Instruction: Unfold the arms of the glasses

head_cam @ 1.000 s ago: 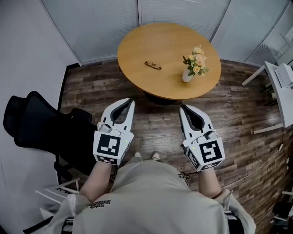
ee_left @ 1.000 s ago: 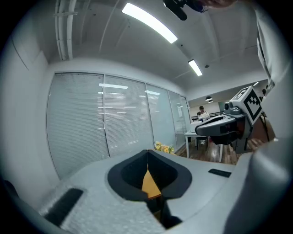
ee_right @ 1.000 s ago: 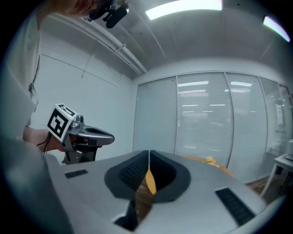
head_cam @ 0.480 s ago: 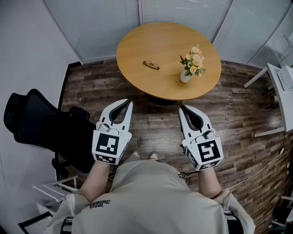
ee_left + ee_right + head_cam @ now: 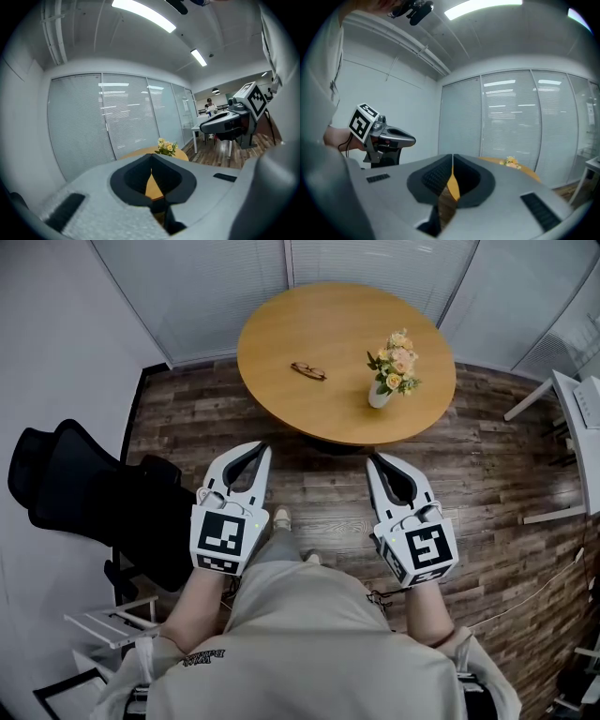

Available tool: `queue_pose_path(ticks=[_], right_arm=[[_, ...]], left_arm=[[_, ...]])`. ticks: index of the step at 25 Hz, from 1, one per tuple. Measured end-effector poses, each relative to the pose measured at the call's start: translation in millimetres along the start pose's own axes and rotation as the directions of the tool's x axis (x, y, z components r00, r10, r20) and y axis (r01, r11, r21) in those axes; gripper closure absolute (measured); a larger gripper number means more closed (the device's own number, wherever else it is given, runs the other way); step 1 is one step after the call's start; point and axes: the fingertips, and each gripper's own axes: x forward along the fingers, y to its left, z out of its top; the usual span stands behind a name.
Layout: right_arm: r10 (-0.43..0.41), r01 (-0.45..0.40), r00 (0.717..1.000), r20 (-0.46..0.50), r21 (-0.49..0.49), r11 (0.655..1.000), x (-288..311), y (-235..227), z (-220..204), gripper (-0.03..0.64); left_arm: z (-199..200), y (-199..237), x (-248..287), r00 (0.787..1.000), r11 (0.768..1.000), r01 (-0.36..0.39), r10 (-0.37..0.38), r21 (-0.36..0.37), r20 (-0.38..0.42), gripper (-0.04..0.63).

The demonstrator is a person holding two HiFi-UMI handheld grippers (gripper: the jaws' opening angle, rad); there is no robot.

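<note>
Folded dark-rimmed glasses (image 5: 307,370) lie on the round wooden table (image 5: 328,404), left of its middle. My left gripper (image 5: 263,447) is held over the floor, short of the table's near edge, with its jaws shut and nothing in them. My right gripper (image 5: 373,460) hangs level with it on the other side, also shut and empty. In the left gripper view the jaw tips (image 5: 151,156) meet in front of the table (image 5: 138,152). The right gripper view shows the same closed tips (image 5: 453,157). The glasses are hidden in both gripper views.
A white vase of yellow flowers (image 5: 392,368) stands on the table's right part. A black office chair (image 5: 75,488) sits close to my left. A white desk (image 5: 579,442) is at the far right. Glass partition walls (image 5: 281,277) stand behind the table.
Both grippers and my body have moved a little toward the table. One foot now shows between the grippers. The jaws stayed shut.
</note>
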Motion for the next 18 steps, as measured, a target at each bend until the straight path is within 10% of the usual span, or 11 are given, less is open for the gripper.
queue_pose_path(ticks=[18], right_arm=[[-0.007,0.006,0.999,-0.049,-0.024,1.0,84,-27,-11,0.583]], left_arm=[[-26,54,70,1.0,0.999,0.02,-0.02,-0.037,-0.009,0.572]])
